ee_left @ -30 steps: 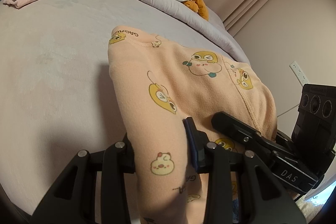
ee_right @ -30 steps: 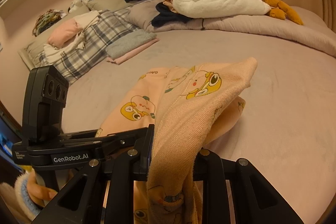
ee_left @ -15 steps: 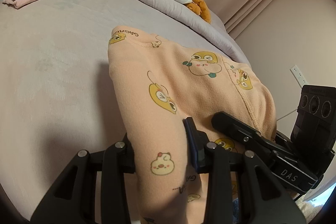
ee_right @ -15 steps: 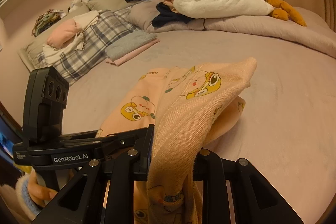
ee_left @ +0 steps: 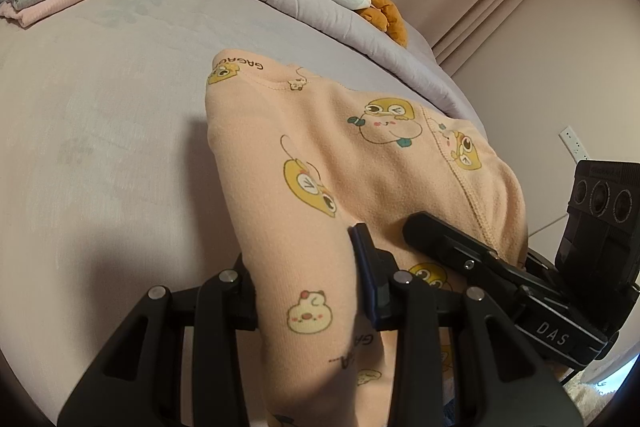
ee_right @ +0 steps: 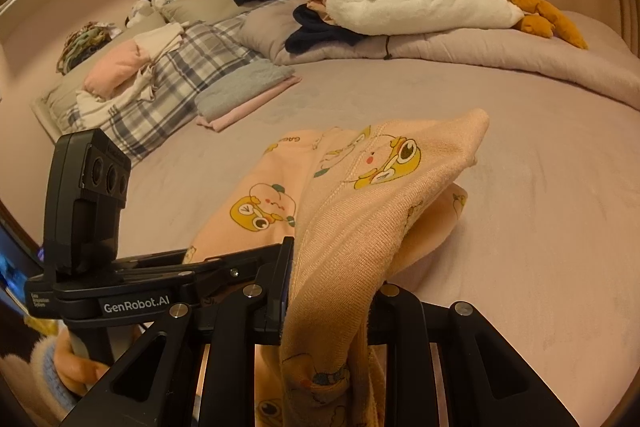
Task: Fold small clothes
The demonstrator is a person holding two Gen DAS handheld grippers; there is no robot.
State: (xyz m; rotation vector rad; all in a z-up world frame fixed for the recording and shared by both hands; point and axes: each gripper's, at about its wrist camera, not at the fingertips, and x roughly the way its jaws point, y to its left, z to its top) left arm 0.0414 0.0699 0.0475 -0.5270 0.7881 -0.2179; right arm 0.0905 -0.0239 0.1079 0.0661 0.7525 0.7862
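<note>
A small peach garment (ee_left: 320,147) printed with yellow cartoon figures hangs lifted over the pinkish bed sheet (ee_left: 100,147), its far end resting on the bed. My left gripper (ee_left: 304,267) is shut on a fold of it at the near edge. My right gripper (ee_right: 332,279) is shut on another bunched fold of the garment (ee_right: 360,219), which drapes down between its fingers. Each tool shows in the other's view: the right gripper (ee_left: 424,227) lies against the cloth at the right, and the left gripper (ee_right: 256,259) at the left is held by a hand (ee_right: 76,367) in a fuzzy sleeve.
A folded grey and pink pile (ee_right: 244,91) lies at the far left of the bed. A white plush toy (ee_right: 420,3) and dark clothes (ee_right: 316,27) rest on a rolled duvet (ee_right: 480,55) at the back. A plaid blanket (ee_right: 180,59) lies at the left, a wall outlet (ee_left: 574,143) at the right.
Both grips on the garment are the same. The background has slid only slightly in both views; the cloth keeps its shape.
</note>
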